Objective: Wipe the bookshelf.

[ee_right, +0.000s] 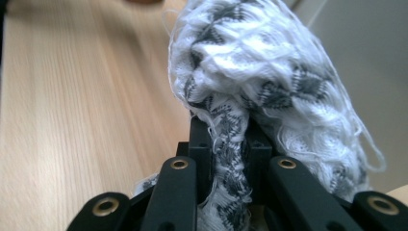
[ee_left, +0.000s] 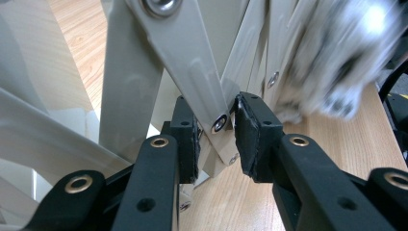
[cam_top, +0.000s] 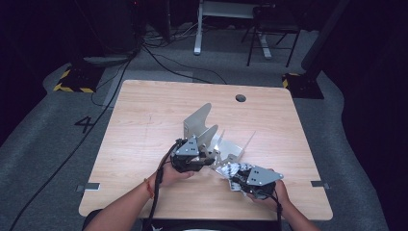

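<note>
Near the desk's (cam_top: pixel 144 120) front edge, right of its middle, the right gripper (ee_right: pixel 226 139) has its jaws clenched on a white-and-grey knitted cloth (ee_right: pixel 269 72), which bunches above the pads. Just beside it, toward the desk's centre, stands a folding metal rack (cam_top: pixel 202 127) of grey slats. The left gripper (ee_left: pixel 216 130) grasps one slat at a rivet, and crossed slats crowd between the cloth and the rack's inside.

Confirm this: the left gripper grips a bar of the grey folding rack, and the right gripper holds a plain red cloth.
Not quite. The right gripper holds a white and grey patterned knit cloth, not a plain red one, as the right gripper view shows. The left gripper does grip a bar of the grey folding rack.
</note>
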A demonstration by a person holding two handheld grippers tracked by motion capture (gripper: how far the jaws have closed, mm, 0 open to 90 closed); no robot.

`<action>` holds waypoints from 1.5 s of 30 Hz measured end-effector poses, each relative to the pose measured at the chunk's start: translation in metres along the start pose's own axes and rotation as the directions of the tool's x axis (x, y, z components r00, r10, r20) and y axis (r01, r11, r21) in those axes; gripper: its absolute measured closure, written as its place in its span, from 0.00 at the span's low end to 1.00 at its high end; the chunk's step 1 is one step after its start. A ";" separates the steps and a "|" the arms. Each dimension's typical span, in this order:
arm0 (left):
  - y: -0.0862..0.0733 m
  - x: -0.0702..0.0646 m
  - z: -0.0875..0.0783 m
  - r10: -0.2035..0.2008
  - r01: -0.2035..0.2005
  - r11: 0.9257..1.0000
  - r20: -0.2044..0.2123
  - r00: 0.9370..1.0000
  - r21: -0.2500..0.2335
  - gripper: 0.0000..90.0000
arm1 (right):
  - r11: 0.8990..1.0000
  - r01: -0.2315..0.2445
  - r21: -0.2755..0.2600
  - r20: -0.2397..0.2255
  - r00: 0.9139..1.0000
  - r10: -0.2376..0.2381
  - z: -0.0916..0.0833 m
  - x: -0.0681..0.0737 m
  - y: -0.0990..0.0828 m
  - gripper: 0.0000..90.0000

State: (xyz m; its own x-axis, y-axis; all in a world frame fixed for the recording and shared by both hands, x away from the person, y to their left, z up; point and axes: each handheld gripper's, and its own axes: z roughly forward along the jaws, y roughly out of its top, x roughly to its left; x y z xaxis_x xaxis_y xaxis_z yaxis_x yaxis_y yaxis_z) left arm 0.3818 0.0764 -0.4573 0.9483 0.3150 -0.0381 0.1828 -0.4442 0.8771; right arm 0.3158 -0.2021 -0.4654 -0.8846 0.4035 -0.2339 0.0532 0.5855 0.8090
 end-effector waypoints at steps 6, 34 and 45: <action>0.000 -0.001 0.001 0.001 -0.001 1.000 -0.004 1.000 0.007 0.79 | 0.997 -0.055 0.046 -0.054 0.997 0.057 0.008 -0.008 -0.012 0.88; 0.000 -0.004 0.004 0.001 -0.001 1.000 0.015 1.000 0.013 0.80 | 0.952 -0.307 0.012 0.217 0.930 0.297 0.007 -0.067 -0.028 0.87; 0.000 -0.004 0.004 0.001 -0.001 1.000 0.011 1.000 0.018 0.80 | 0.961 -0.276 0.022 0.151 0.951 0.270 0.005 -0.046 -0.026 0.87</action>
State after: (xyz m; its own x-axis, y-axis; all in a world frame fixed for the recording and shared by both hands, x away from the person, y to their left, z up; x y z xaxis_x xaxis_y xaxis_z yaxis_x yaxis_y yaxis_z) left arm 0.3786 0.0718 -0.4591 0.9513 0.3054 -0.0423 0.1862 -0.4595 0.8685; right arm 0.3575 -0.2324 -0.4788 -0.7572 0.6475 -0.0856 0.3053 0.4667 0.8301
